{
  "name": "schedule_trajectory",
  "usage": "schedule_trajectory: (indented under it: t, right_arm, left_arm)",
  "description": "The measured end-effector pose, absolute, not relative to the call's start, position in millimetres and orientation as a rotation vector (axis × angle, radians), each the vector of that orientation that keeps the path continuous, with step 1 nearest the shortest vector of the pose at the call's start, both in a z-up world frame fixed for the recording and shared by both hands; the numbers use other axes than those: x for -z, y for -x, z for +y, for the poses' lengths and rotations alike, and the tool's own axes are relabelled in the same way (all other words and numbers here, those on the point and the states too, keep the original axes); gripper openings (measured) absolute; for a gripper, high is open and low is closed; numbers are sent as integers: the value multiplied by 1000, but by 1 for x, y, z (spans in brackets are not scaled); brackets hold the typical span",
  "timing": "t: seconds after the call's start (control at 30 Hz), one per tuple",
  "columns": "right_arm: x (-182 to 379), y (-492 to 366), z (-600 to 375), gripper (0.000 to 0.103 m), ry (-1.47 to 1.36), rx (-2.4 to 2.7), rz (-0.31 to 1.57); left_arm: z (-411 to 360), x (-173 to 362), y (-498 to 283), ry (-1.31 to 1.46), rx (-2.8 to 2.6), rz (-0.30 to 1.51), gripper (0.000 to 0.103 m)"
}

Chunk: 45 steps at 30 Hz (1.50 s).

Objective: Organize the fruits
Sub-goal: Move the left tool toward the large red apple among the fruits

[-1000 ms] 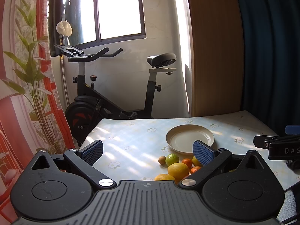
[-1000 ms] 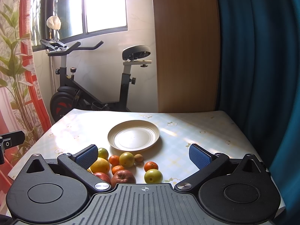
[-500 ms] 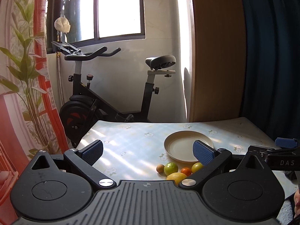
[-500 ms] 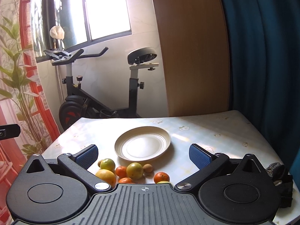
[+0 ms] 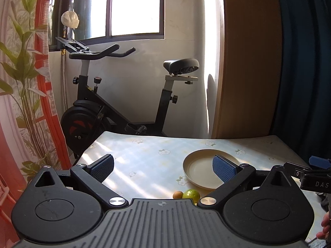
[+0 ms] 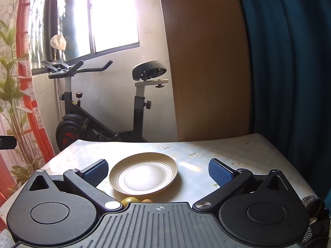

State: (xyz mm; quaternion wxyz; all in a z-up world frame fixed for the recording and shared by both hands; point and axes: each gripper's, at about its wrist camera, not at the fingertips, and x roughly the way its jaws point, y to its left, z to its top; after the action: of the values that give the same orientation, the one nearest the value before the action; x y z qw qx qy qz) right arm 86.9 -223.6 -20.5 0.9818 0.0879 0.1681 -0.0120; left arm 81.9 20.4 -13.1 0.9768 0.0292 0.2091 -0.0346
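- The left gripper point(image 5: 163, 168) is held with its jaws spread wide; nothing is gripped between the blue pads point(image 5: 102, 167).
- The right gripper point(image 6: 158, 170) is likewise held wide apart and empty, above the near part of the table point(image 6: 238, 150).
- The plate point(image 6: 143, 173) is seen whole and bare in the right wrist view, lying flat between the two fingers. In the left wrist view its right part is covered by the right-hand blue pad.
- The fruits are mostly hidden under the gripper bodies. In the left wrist view only a green fruit point(image 5: 191, 193) and a small brown fruit point(image 5: 177, 194) are shown, touching, just before the plate's near rim.
- In the right wrist view only the tops of a yellow-green fruit point(image 6: 130, 200) and a small brown one point(image 6: 147, 200) are visible; a further sliver beside the left finger cannot be identified.
- The right gripper's tip point(image 5: 310, 175) is cut off at the left view's right edge.
- An exercise bike point(image 5: 115, 105) stands behind the table.
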Motion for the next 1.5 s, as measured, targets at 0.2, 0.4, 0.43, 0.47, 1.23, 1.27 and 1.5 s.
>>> schedule_trajectory:
  t: [0.2, 0.4, 0.43, 0.47, 1.23, 1.27, 1.5]
  right_arm:
    - [36, -105, -224, 103, -175, 25, 376]
    - [51, -123, -218, 103, -177, -13, 440]
    - [53, -124, -216, 103, -169, -17, 446]
    - [56, -125, -213, 103, -162, -18, 448]
    - [115, -99, -183, 103, -85, -41, 441]
    - [115, -97, -185, 103, -92, -42, 429]
    - [119, -94, -190, 103, -145, -72, 417]
  left_arm:
    - [29, 32, -103, 24, 79, 446, 101]
    - [30, 43, -122, -35, 68, 467, 101]
    - [30, 44, -124, -42, 69, 473, 101]
    - [31, 46, -125, -42, 75, 478, 101]
    - [25, 103, -130, -69, 140, 645, 94]
    - [24, 104, -129, -73, 139, 643, 94]
    - [22, 105, -124, -79, 123, 643, 94]
